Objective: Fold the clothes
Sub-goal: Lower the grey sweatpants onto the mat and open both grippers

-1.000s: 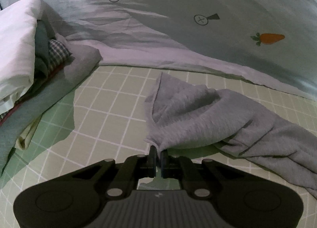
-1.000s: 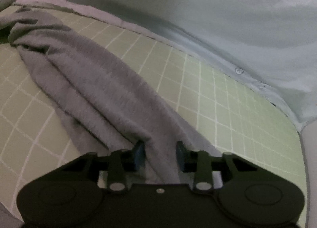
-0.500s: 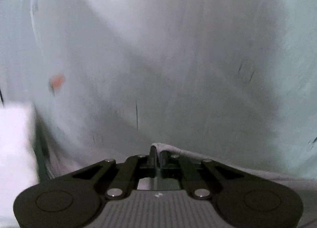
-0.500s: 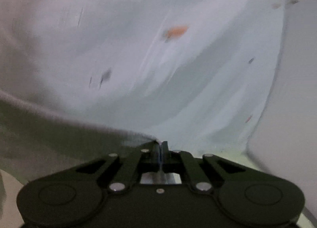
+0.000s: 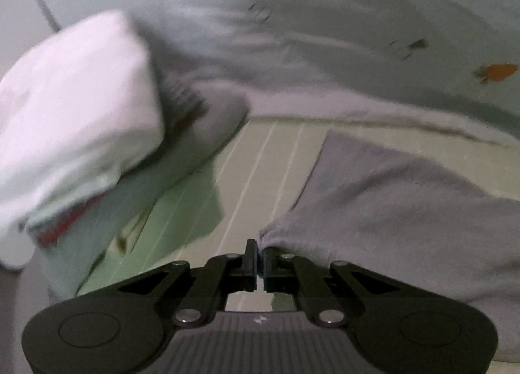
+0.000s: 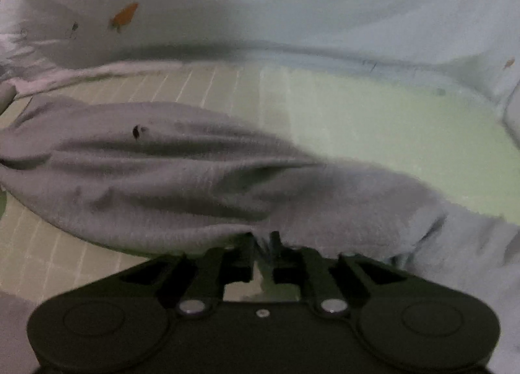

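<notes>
Pale green bedding with a white grid pattern (image 5: 260, 153) spreads ahead of both grippers, and behind it rises a light blue sheet printed with small orange carrots (image 5: 373, 16). On it lies a soft grey fleece garment (image 6: 169, 179), crumpled in long folds. The left gripper (image 5: 259, 248) has its jaws nearly together, pinching a bunched corner of the garment, which spreads away ahead and to its right. The right gripper (image 6: 262, 237) pinches another edge, jaws narrow, with the cloth stretching ahead and to its left. A blurred pile of white and mixed clothes (image 5: 81, 120) sits forward-left of the left gripper.
</notes>
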